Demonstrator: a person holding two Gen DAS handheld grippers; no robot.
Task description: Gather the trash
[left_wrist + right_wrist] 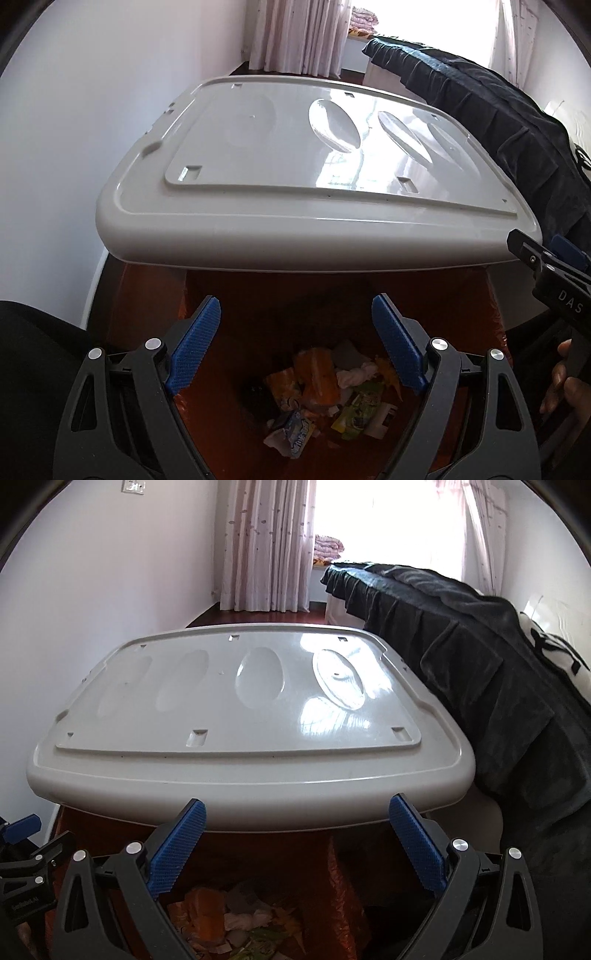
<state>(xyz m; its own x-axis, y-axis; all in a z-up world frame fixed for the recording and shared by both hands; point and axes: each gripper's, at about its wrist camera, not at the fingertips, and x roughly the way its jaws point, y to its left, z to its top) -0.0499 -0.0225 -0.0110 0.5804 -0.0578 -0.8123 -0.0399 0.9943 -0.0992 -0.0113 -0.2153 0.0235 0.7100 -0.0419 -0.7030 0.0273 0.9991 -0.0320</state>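
Both tongs hang spread over the mouth of the orange-lined bin (491, 314), nothing between the blue pads of either. Taking the bin as the mark and reading from the left: a white wall (55, 147) runs down that side. Next comes the left gripper (295, 343), tipped steeply down into the bin's opening, its jaws standing wide apart with only air between them. Straight below it, at the bottom of the bin, lies the trash (321, 391): orange wrappers, a crumpled white tissue, a green packet and a blue-and-white packet, all heaped loosely together on the liner. Just beyond the bin, on its far side, stands a grey plastic table (295, 177) with shallow oval hollows in its glossy top, its near edge overhanging the bin's far rim. The right gripper (297, 843) sits beside the left one, above the bin's right part, also parted wide and empty, its fingertips showing against the table's front edge. A hand (565, 384) grips its handle. Right of the bin and table a dark blanket (480, 657) is draped over a bed. Behind the table hang pale curtains (266, 546) by a bright window.
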